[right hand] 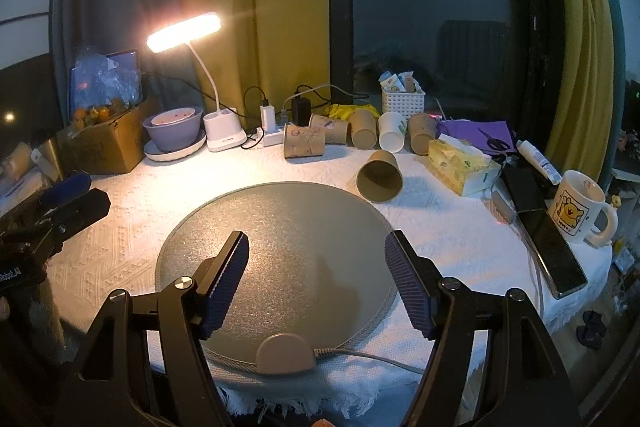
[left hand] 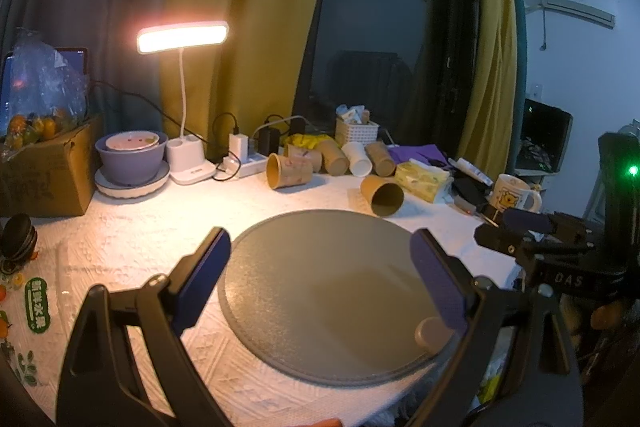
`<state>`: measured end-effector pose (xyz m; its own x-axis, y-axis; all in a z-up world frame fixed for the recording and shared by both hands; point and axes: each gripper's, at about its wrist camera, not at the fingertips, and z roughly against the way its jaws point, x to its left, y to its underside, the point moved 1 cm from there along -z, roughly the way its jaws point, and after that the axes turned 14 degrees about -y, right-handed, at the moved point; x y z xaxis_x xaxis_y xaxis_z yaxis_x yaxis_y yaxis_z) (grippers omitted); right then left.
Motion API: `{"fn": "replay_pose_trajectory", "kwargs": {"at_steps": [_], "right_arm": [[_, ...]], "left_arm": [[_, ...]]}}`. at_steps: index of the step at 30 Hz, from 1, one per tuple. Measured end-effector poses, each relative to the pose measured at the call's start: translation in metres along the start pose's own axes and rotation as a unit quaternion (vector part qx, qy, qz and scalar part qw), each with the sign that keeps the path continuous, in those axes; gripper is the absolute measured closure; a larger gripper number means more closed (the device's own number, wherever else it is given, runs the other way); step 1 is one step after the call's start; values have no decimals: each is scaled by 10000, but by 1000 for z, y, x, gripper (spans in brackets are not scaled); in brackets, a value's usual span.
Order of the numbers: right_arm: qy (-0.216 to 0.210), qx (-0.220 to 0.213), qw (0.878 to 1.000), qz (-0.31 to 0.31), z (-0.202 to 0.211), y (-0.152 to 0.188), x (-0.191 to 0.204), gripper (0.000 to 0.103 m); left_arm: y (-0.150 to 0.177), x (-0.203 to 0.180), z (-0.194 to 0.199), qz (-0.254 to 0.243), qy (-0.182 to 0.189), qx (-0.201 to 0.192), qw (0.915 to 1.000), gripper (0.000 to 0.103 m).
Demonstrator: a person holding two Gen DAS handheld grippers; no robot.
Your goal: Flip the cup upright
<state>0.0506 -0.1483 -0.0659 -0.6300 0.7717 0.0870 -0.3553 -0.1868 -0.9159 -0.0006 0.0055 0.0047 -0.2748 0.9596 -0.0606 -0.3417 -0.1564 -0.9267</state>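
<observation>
Home room, night: curtains (right hand: 276,7) at dark window (right hand: 432,11), desk lamp (right hand: 184,31), mug (right hand: 578,207), tissue box (right hand: 460,167) on table (right hand: 120,227).

Ahead of the gripper pads (right hand: 224,283), ribbed blue, a plain brown cup (right hand: 379,177) and speckled grey mat (right hand: 280,227) are seen.

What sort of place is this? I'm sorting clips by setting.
Probably a bedroom or dorm desk by a curtained window at night: a lit desk lamp, a cartoon mug, a tissue pack, and paper cups such as the tipped brown cup.
</observation>
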Motion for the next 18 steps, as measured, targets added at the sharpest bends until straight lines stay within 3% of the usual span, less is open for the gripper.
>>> {"fn": "replay_pose_trajectory", "kwargs": {"at_steps": [18], "right_arm": [[8,-18,10000,2,3,-3,-1,29]], "left_arm": [[1,1,-4,25,13,59,10000,11]]}}
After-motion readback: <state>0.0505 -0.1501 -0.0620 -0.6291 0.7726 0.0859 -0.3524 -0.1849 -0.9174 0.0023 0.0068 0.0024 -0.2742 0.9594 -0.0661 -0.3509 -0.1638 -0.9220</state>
